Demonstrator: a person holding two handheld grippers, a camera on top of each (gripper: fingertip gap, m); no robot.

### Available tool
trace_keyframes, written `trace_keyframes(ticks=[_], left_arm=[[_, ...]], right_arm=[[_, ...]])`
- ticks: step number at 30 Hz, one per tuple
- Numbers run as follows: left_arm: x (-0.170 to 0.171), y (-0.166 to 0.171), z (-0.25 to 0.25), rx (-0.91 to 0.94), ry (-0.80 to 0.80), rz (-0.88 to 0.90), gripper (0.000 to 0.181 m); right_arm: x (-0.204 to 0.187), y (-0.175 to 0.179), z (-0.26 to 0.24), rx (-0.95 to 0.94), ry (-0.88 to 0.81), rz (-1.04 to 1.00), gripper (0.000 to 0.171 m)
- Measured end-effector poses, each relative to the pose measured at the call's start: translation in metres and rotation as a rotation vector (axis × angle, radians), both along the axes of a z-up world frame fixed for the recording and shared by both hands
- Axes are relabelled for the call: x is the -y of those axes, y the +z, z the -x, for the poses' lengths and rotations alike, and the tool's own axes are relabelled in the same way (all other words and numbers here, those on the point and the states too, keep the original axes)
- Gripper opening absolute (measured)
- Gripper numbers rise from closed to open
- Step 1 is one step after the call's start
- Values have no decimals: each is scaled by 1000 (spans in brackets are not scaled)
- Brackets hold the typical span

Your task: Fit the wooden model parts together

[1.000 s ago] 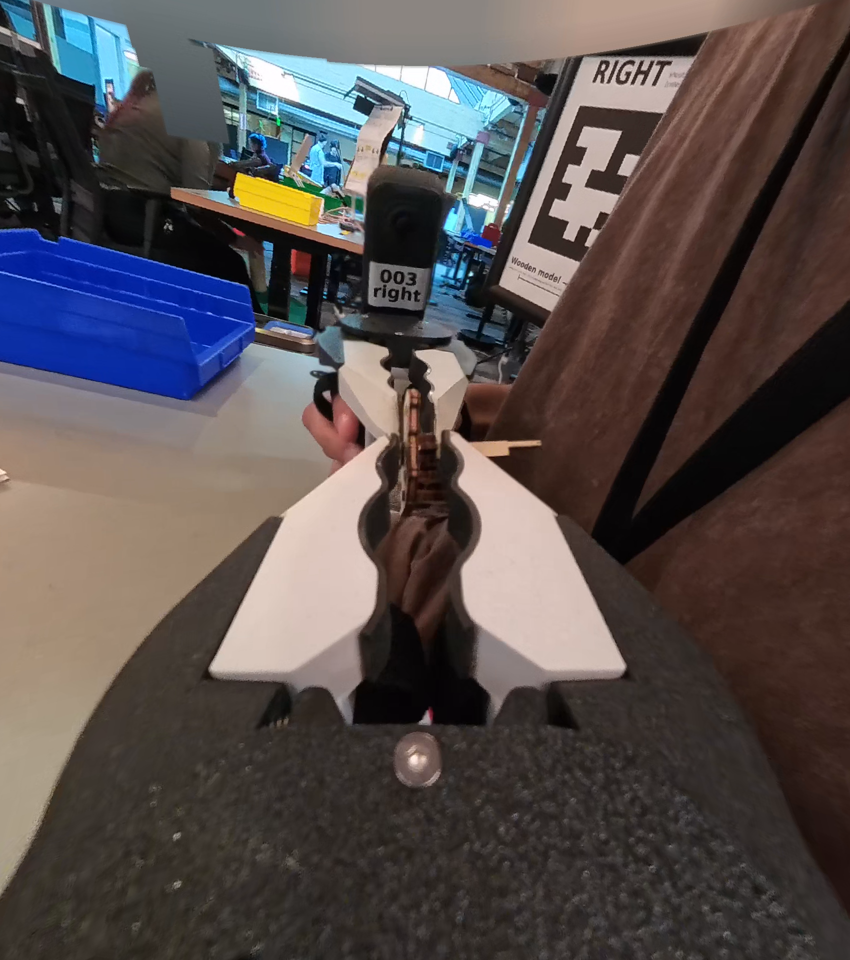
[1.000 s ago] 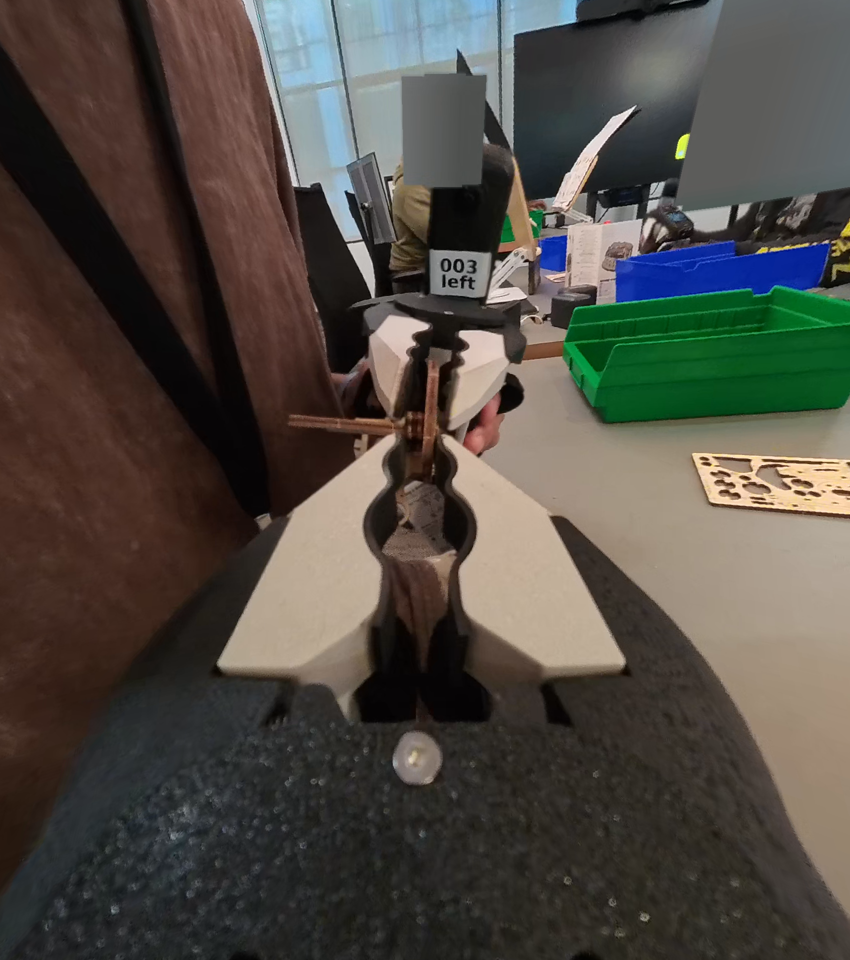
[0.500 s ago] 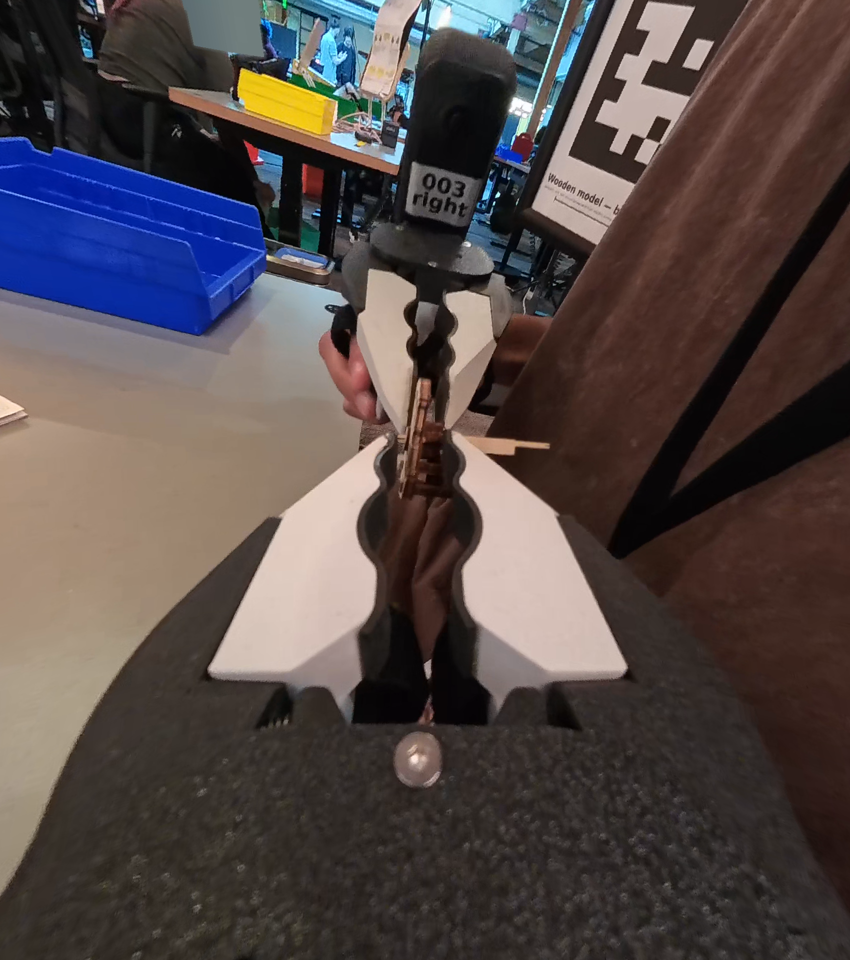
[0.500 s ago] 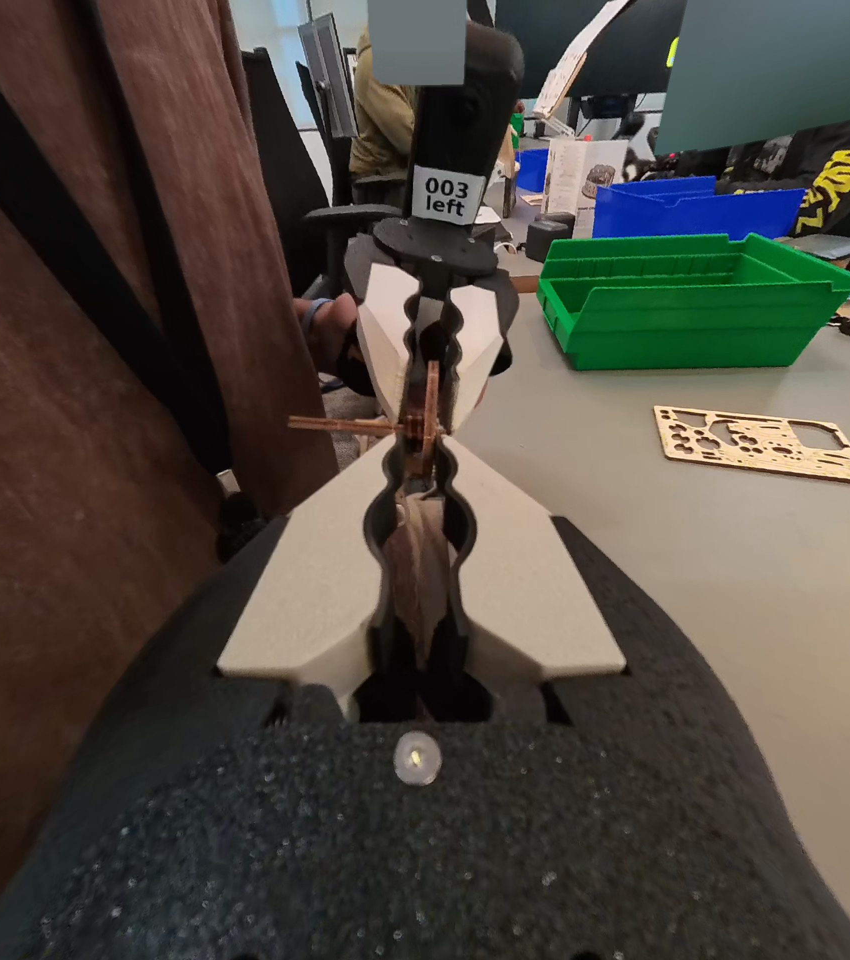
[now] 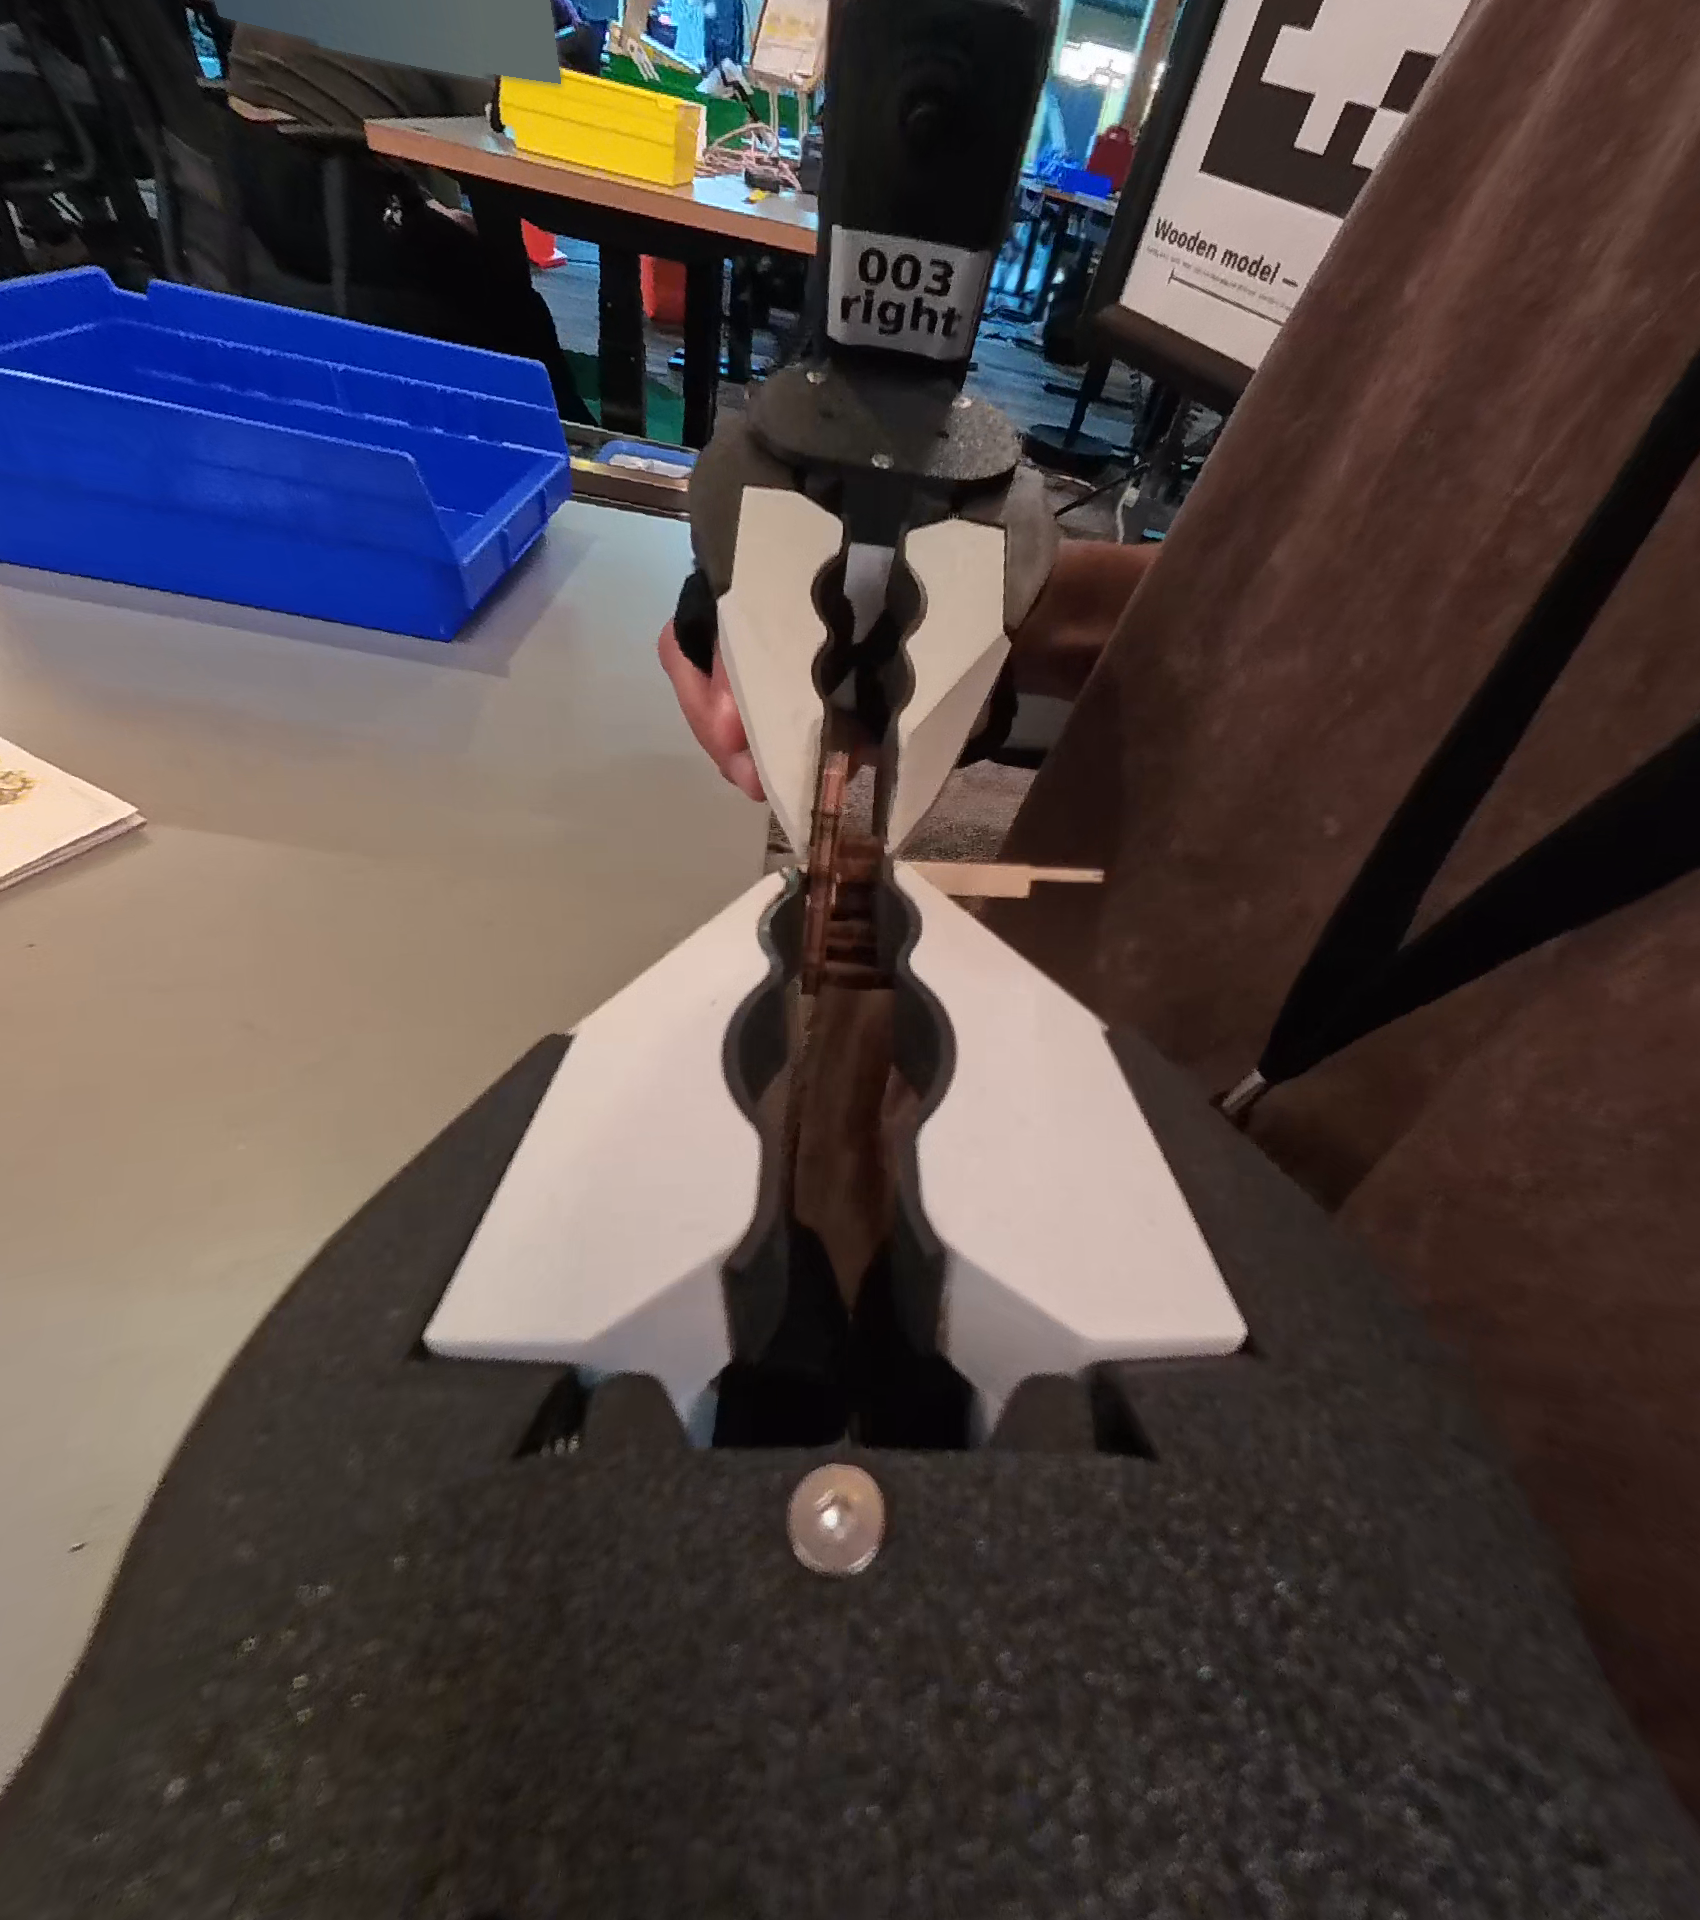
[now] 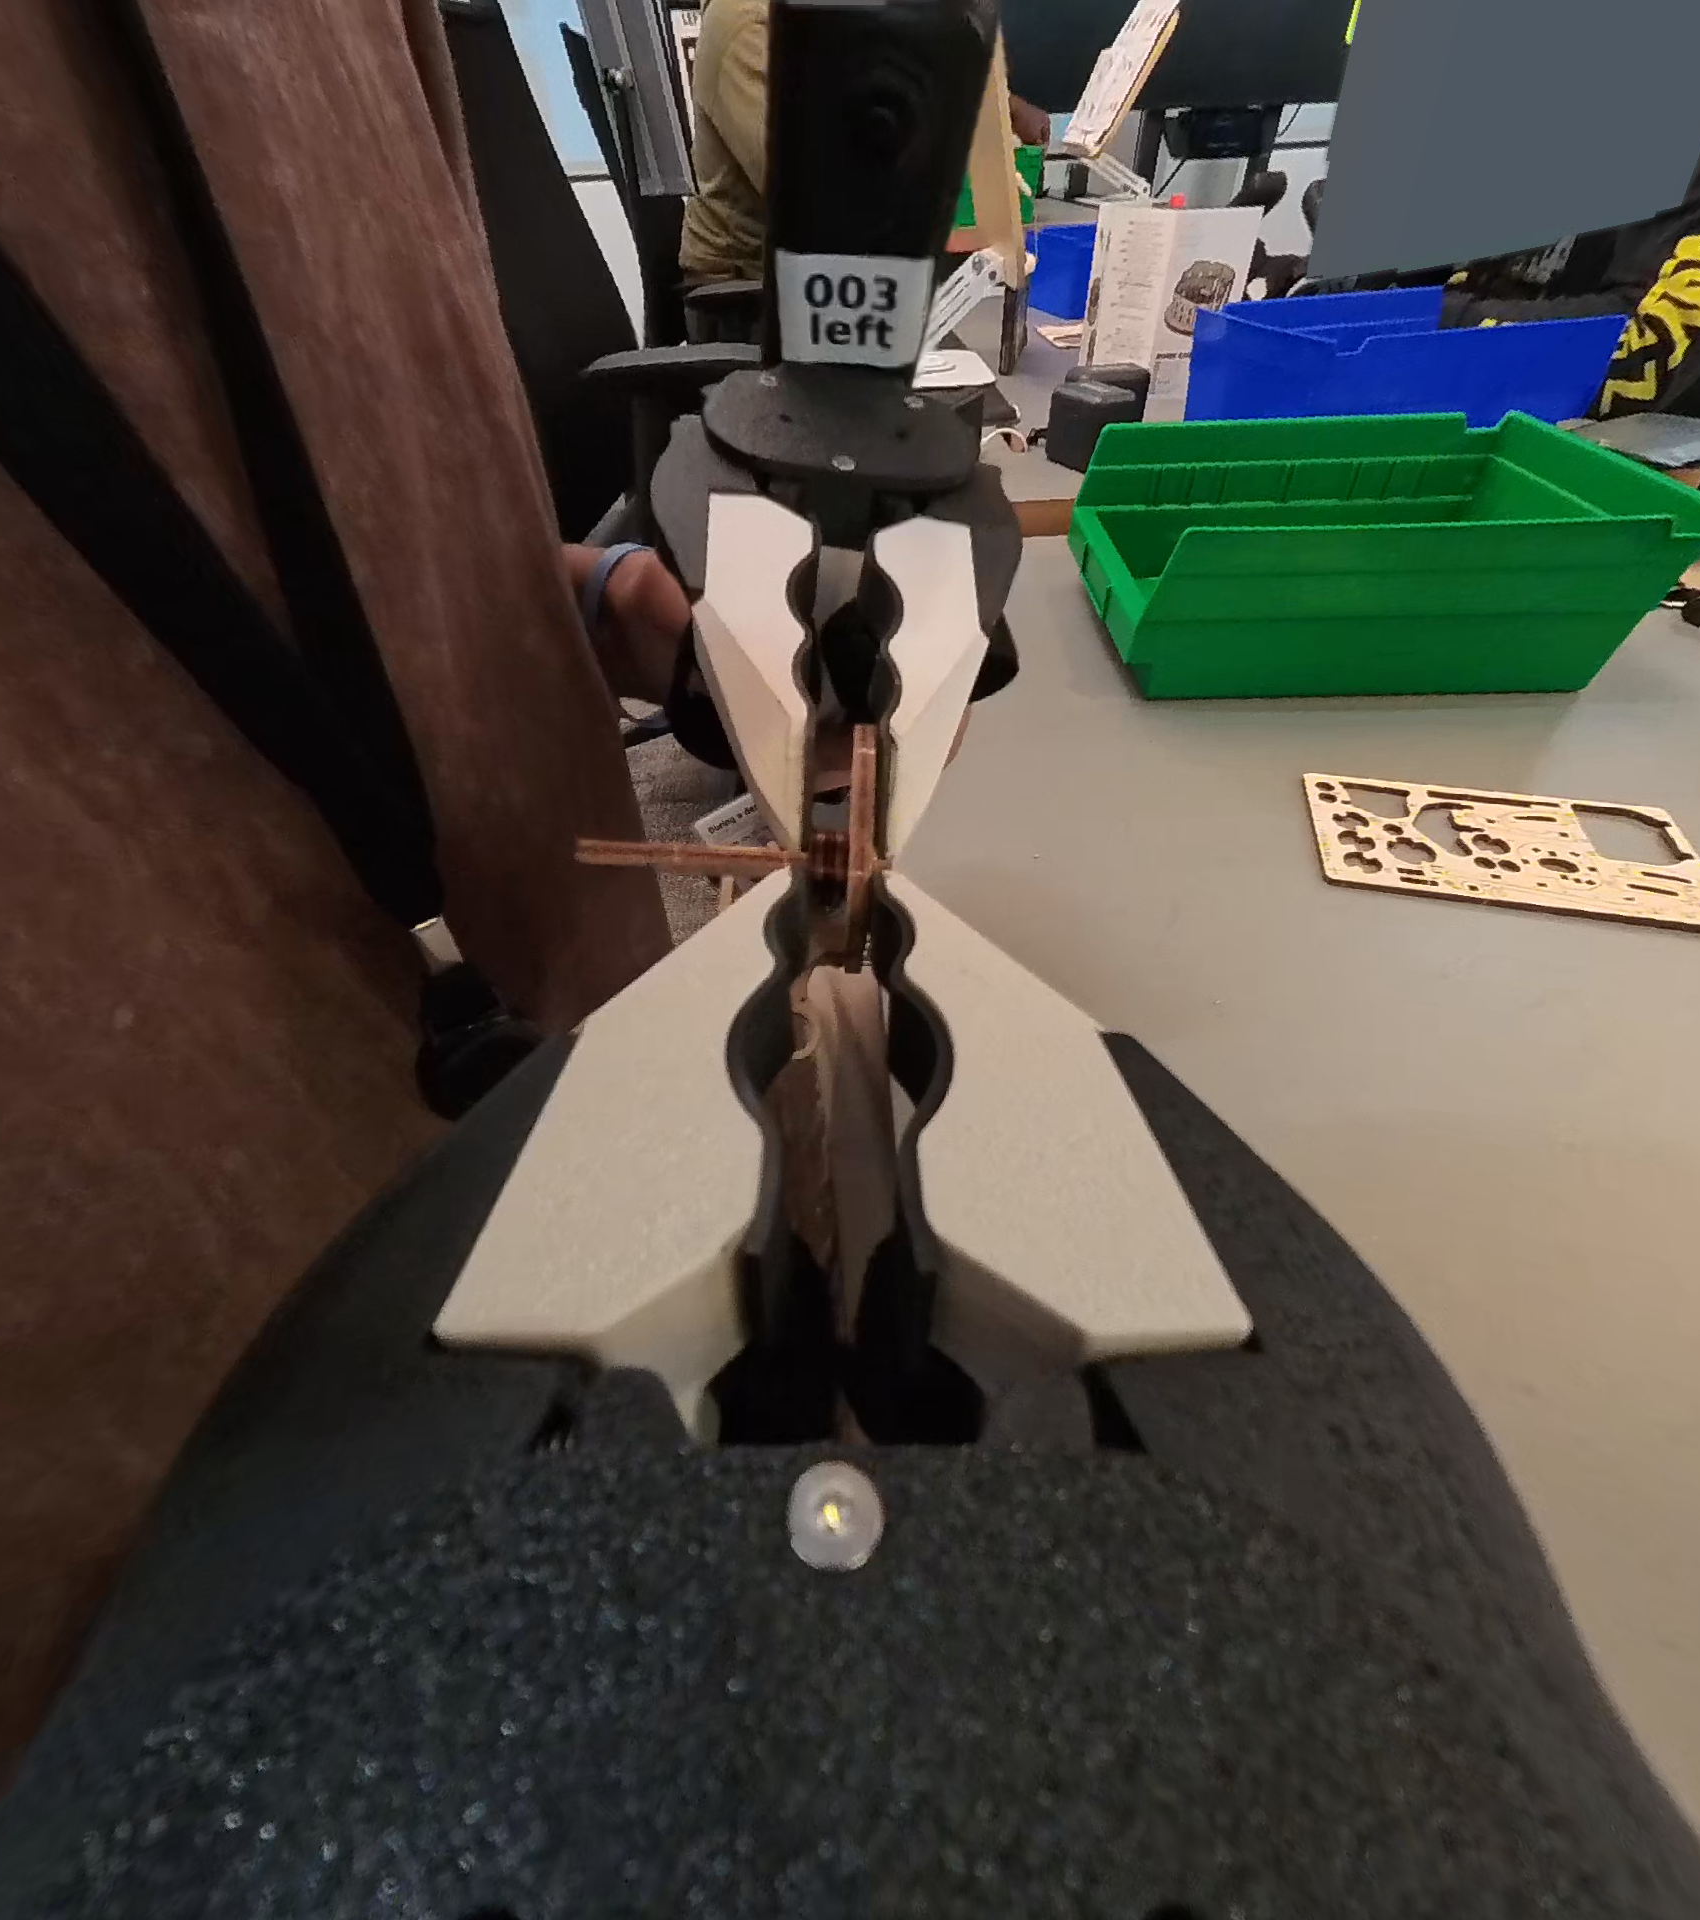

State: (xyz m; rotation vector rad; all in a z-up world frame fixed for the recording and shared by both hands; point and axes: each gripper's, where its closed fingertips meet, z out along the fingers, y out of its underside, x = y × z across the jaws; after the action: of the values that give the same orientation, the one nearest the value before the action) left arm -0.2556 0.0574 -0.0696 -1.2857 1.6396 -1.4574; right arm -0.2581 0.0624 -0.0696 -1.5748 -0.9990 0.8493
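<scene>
Two handheld grippers meet tip to tip above a grey table (image 5: 202,1039), the left gripper (image 5: 844,883) and right gripper (image 6: 830,894) each clamped on the same small wooden model assembly (image 5: 841,904), a thin stick (image 5: 1022,881) jutting sideways from between their tips.

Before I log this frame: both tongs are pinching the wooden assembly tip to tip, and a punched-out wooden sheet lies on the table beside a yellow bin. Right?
Not quite: the bin near the punched-out wooden sheet is green, as the right wrist view shows. The rest holds: the left tongs and right tongs pinch the wooden assembly tip to tip.
</scene>
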Motion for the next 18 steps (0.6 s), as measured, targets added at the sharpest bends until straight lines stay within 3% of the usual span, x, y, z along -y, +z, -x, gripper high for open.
trace_keyframes(ticks=[18], left_arm=[[1,15,0,87,11,10,10]], right_arm=[[0,17,-1,-268,28,32,14]])
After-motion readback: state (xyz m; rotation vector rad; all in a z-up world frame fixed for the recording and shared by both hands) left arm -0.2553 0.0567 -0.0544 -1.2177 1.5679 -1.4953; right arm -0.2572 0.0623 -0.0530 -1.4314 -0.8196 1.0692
